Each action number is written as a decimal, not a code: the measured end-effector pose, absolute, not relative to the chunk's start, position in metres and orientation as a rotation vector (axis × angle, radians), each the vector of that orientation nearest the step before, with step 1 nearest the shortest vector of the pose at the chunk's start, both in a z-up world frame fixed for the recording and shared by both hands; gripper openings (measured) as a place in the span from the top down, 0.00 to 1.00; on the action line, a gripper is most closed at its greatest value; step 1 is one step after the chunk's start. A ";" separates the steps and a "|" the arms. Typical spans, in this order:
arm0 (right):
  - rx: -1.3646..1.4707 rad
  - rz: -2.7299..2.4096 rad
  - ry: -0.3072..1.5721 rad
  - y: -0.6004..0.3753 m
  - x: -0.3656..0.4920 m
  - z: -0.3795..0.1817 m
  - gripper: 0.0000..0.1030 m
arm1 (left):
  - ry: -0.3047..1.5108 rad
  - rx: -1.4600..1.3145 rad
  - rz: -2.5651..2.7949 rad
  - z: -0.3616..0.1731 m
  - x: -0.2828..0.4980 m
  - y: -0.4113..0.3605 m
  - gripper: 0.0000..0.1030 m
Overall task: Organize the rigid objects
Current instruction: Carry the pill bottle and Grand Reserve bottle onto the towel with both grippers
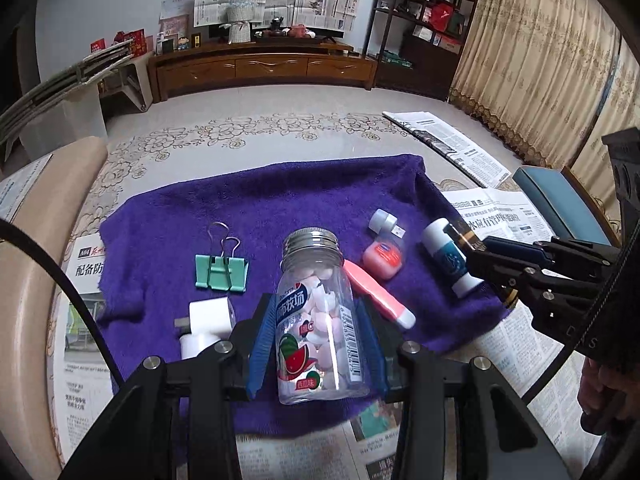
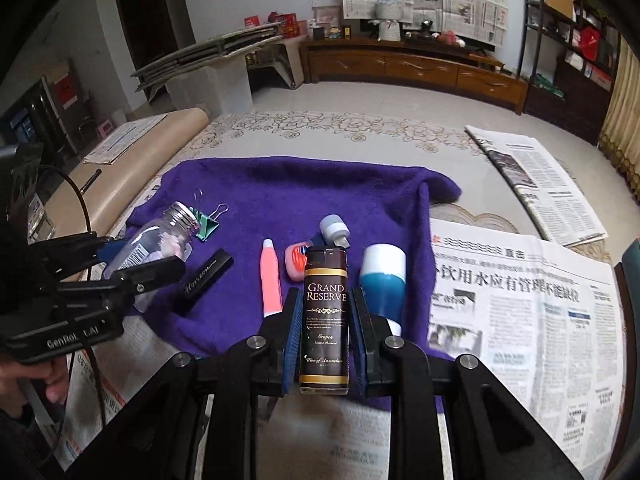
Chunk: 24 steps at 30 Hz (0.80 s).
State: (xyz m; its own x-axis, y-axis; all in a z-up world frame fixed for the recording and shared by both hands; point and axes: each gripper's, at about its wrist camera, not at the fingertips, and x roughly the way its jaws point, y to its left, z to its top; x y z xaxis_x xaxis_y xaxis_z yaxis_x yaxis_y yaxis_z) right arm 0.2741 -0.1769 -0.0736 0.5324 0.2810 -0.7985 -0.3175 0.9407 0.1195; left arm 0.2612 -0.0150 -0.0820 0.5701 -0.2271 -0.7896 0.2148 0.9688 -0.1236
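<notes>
Clamping on a clear candy bottle (image 1: 318, 320), left gripper (image 1: 318, 344) pads pressed to both sides of the body, steel cap pointing away past the fingertips. Clamping likewise on a dark lighter (image 2: 325, 320), right gripper (image 2: 325, 340) jaws nearly together on its narrow sides, label facing the camera. Just beyond the left fingertips: a pink tube (image 1: 378, 296) lying close to the bottle's right side, a white plug (image 1: 206, 320) at the left finger, a green binder clip (image 1: 221, 270) further out, a small pink jar (image 1: 383, 258) and a white-and-blue stick (image 1: 448, 258) off to the right, all on a purple towel (image 1: 280, 196) over newspaper (image 1: 496, 344). Beside the right fingers: the stick close on the right, the pink tube on the left, a black case (image 2: 208, 276) further left, a small grey-capped plug (image 2: 335, 230) beyond the lighter. Risks, as a judgement: smooth round bottle slipping or swivelling between flat pads if tilted fast; lighter gripped low, so liable to pivot; either load clipping the pink tube or stick and scattering them; both grippers working near each other over the same towel, hence a possible collision; towel pile snagging an item set down at an angle.
</notes>
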 end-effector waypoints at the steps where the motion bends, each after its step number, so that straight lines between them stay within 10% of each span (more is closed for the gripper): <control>1: -0.038 0.360 0.948 -0.175 0.280 -0.076 0.78 | 0.931 -0.014 -0.259 -0.084 0.264 -0.015 0.62; 24: -0.153 0.307 1.115 -0.150 0.411 -0.127 0.77 | 1.044 0.085 -0.261 -0.118 0.297 -0.039 0.62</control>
